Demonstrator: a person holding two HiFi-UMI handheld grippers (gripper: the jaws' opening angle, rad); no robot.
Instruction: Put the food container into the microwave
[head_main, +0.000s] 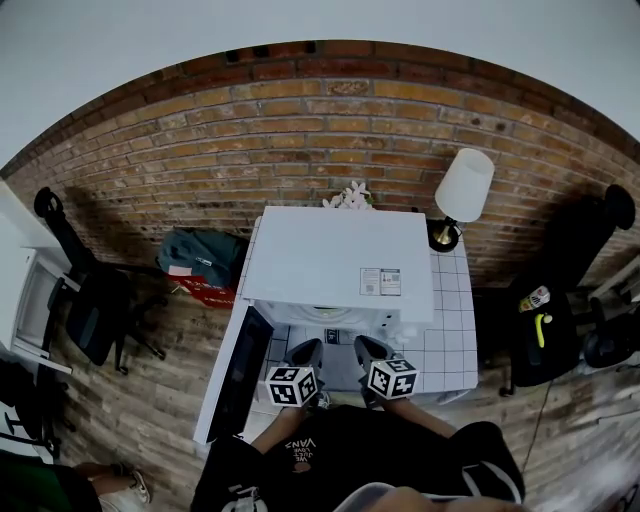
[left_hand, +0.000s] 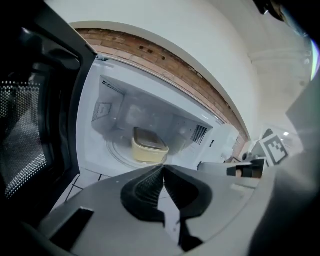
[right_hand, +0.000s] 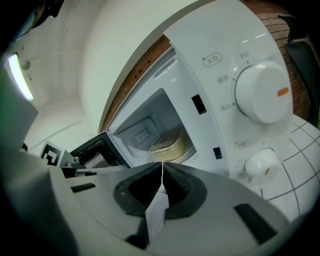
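My jaws are pressed together on both the left gripper (left_hand: 163, 166) and the right gripper (right_hand: 162, 163), pinching nothing, I judge because the food container (left_hand: 148, 145) already sits inside the microwave (head_main: 340, 255); it lies ahead of both, deep in the cavity, well apart, with the microwave's door (head_main: 238, 372) open at its left

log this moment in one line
food container in microwave | door open | left gripper shut, empty | right gripper shut, empty
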